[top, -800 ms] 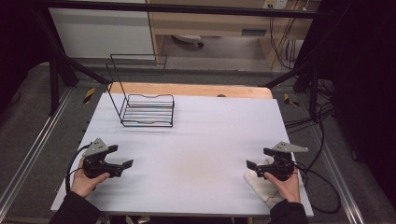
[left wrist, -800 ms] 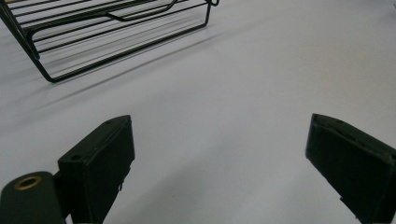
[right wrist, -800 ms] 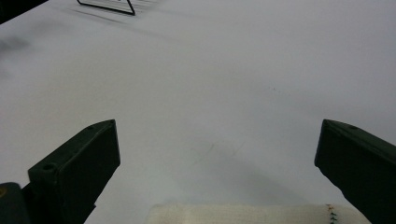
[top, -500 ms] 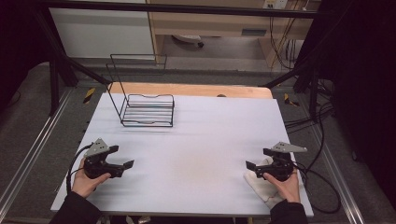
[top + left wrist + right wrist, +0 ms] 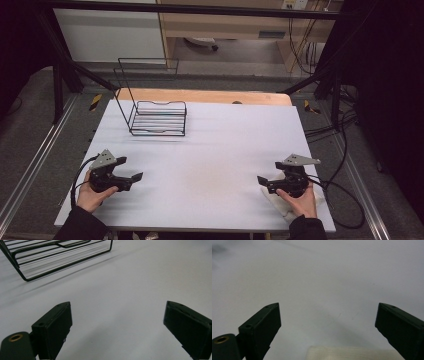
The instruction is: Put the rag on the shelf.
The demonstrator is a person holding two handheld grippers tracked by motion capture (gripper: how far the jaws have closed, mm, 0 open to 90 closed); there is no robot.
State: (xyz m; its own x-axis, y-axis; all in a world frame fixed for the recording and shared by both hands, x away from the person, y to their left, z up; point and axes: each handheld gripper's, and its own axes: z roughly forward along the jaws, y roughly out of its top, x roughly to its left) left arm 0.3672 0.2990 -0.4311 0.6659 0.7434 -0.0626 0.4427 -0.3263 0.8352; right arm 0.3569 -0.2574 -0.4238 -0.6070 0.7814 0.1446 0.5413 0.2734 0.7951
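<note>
One white table (image 5: 210,150) is lying under my view. Next, a black wire rack (image 5: 157,117) is standing at its far left. I am holding the left gripper (image 5: 131,179) and right gripper (image 5: 264,182) near the front corners, jaws spread, empty. A white cloth (image 5: 285,205) is sitting under the right.

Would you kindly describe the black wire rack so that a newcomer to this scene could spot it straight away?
Start at the white table and look to its far left corner, near the bare wooden strip along the far edge. There stands the wire rack, a flat bed of thin black bars with a tall open frame rising at its back. It stands alone, well away from both grippers at the near edge.
</note>
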